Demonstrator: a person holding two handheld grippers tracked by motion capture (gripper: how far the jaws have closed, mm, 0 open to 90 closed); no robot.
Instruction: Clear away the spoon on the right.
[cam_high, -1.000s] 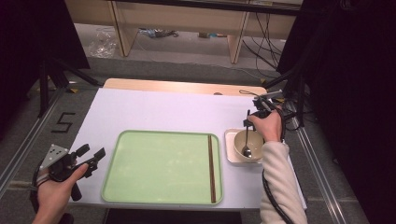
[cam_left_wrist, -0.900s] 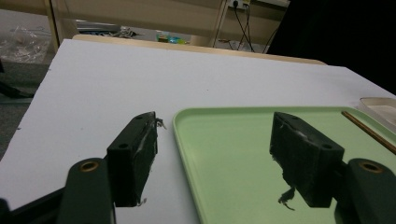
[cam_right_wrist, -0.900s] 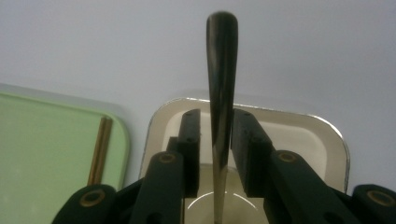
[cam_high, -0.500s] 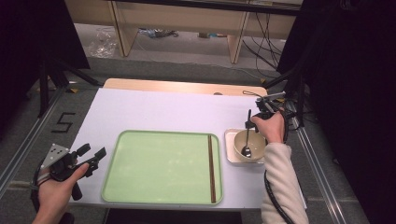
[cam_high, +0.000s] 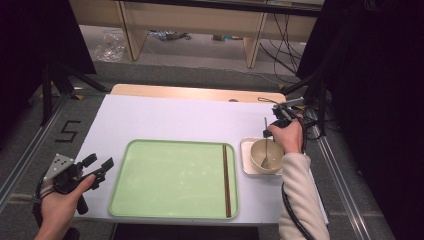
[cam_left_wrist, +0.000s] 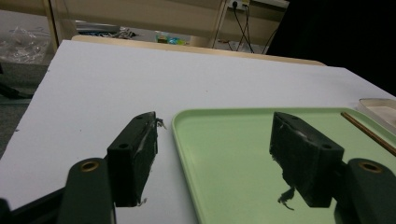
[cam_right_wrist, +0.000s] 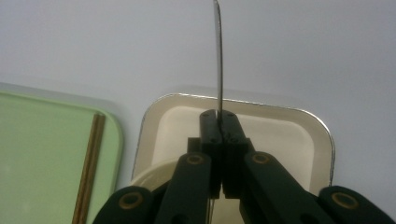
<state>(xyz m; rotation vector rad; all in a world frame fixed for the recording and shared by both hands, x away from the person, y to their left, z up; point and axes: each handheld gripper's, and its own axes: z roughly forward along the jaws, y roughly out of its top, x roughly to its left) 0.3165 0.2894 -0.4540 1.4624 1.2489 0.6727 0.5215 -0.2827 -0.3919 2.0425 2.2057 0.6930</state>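
Metal spoon (cam_high: 265, 145) stands in the bowl (cam_high: 266, 156), its handle clamped by the right gripper (cam_right_wrist: 219, 122), whose jaws have just closed. Left gripper (cam_left_wrist: 217, 154) gapes, holding nothing, over the green tray's (cam_high: 175, 180) edge.

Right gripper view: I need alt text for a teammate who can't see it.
The right gripper, its black jaws just closed, is shut on the thin metal spoon handle, which stands up past the jaws. Below lies a cream square plate on the white table, with a pale green tray and brown chopsticks at left.
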